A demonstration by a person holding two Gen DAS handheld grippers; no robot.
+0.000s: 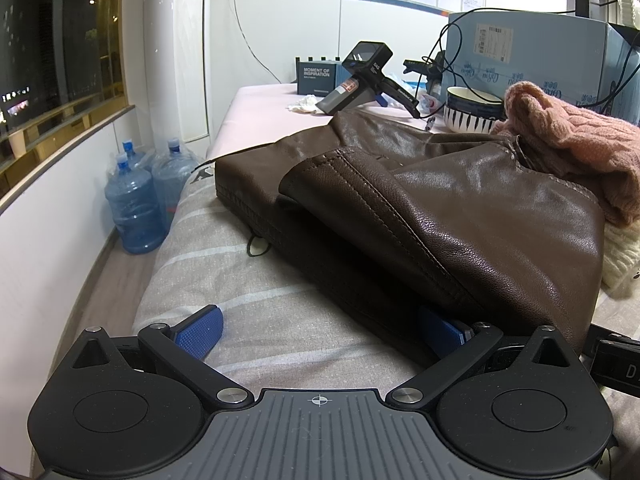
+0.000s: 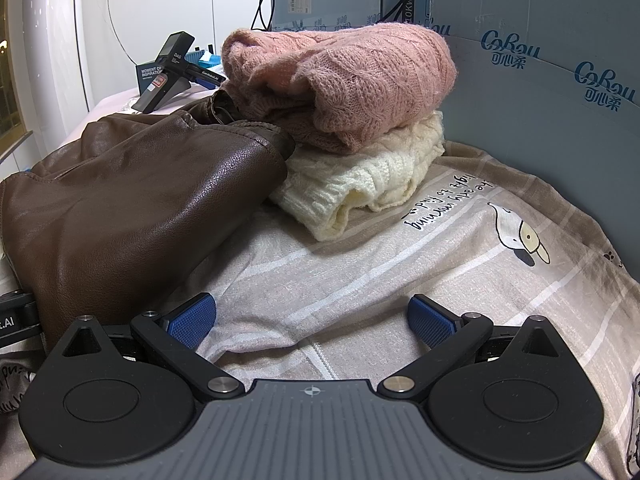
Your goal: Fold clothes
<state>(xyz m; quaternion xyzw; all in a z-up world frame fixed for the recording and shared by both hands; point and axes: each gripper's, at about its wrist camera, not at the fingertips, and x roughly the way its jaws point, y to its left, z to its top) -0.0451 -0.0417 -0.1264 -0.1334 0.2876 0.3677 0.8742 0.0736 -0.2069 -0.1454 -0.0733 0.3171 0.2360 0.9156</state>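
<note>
A brown leather jacket (image 1: 460, 208) lies folded on the grey printed bedsheet (image 1: 256, 280); it also shows at the left of the right wrist view (image 2: 132, 200). A folded pink knit sweater (image 2: 352, 76) sits on a folded cream knit sweater (image 2: 372, 176) just right of the jacket. My left gripper (image 1: 320, 330) is open, low on the sheet at the jacket's near edge; its right pad (image 1: 440, 330) is partly under the leather. My right gripper (image 2: 312, 322) is open and empty over the sheet, in front of the sweaters.
Blue cardboard boxes (image 2: 540, 80) wall the right and back. A bowl (image 1: 474, 110), a handheld device (image 1: 360, 80) and cables lie behind the jacket. Water bottles (image 1: 136, 204) stand on the floor past the bed's left edge.
</note>
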